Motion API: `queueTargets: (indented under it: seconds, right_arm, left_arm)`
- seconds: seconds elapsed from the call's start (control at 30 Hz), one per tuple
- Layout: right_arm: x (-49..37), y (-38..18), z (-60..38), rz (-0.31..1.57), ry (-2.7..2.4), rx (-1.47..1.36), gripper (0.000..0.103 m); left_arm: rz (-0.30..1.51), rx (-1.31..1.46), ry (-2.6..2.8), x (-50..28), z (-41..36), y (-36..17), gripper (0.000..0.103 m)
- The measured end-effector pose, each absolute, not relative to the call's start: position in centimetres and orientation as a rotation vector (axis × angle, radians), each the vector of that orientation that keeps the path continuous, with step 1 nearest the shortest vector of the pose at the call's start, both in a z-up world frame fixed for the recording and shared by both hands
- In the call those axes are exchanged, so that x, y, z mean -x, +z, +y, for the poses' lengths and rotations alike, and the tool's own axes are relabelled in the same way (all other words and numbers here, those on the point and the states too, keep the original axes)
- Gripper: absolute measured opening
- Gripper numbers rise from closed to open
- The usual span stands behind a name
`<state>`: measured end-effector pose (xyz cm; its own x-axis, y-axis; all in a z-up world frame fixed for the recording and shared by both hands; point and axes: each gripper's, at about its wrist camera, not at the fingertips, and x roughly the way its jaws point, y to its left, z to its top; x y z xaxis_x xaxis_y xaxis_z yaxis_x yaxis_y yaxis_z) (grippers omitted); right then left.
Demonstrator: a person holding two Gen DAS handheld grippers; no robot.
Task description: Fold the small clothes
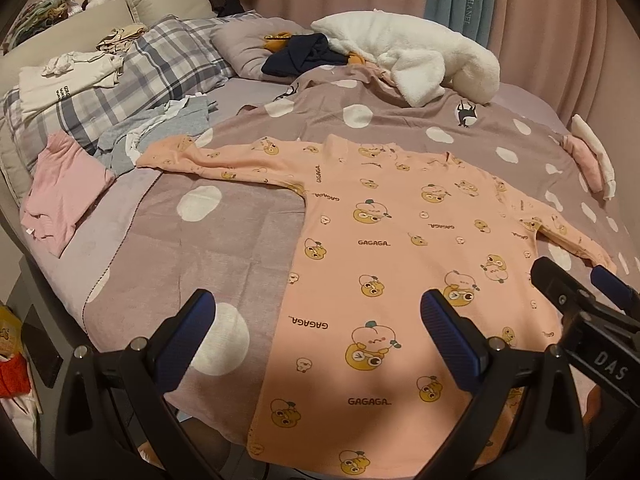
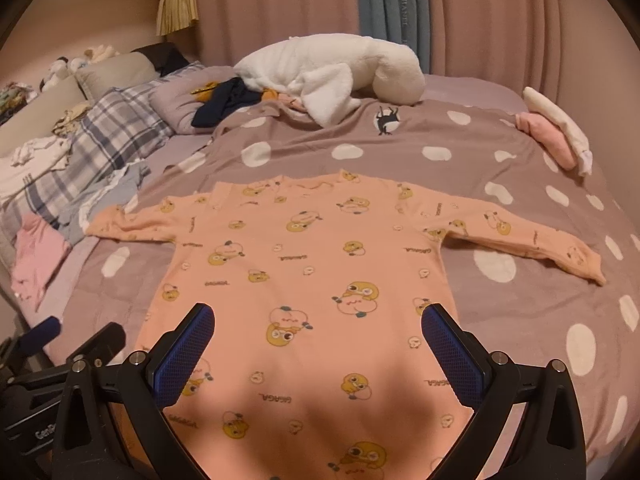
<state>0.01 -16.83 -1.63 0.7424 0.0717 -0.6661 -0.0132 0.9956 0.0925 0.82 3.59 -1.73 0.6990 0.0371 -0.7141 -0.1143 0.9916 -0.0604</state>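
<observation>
1. Pink shirt [image 2: 312, 264]: printed "GAGAGA", spread flat on the near half of your bed, sleeves out.
2. Left gripper [image 1: 318, 320] and right gripper [image 2: 318, 332]: both spread wide, holding nothing, above the hem.
3. Bedspread [image 2: 520, 184]: mauve, white spots.
4. Blue curtain [image 2: 396, 8], far: reads "HANEL".

You've got open polka-dot duvet [image 2: 520, 300] either side of the shirt [image 2: 312, 264]; plush toy [image 2: 332, 72] blocks beyond the collar.

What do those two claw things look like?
Both match: the left claw and the right claw have black frames, silver bolts and two fingers with bumpy blue pads. White letters reading "DAS" mark the right claw's body.
</observation>
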Motion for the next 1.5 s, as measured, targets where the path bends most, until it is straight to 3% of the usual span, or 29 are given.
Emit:
queueTargets:
  seconds: [0.27, 1.0, 1.5]
  right_arm:
    - [0.3, -1.5, -16.2, 0.694, 0.017, -0.034, 0.103]
    - [-0.8, -2.8, -17.0, 0.819, -0.003, -0.081, 0.103]
    - [-0.2, -1.7, -16.8, 0.723, -0.029, -0.021, 0.103]
  left_arm:
    - [0.804, 0.11, 0.101, -1.1, 4.3, -1.7, 0.103]
    - [0.797, 0.127, 0.041, -1.0, 3.9, -1.5, 0.102]
    - [0.805, 0.116, 0.029, -1.3, 3.3, -1.7, 0.102]
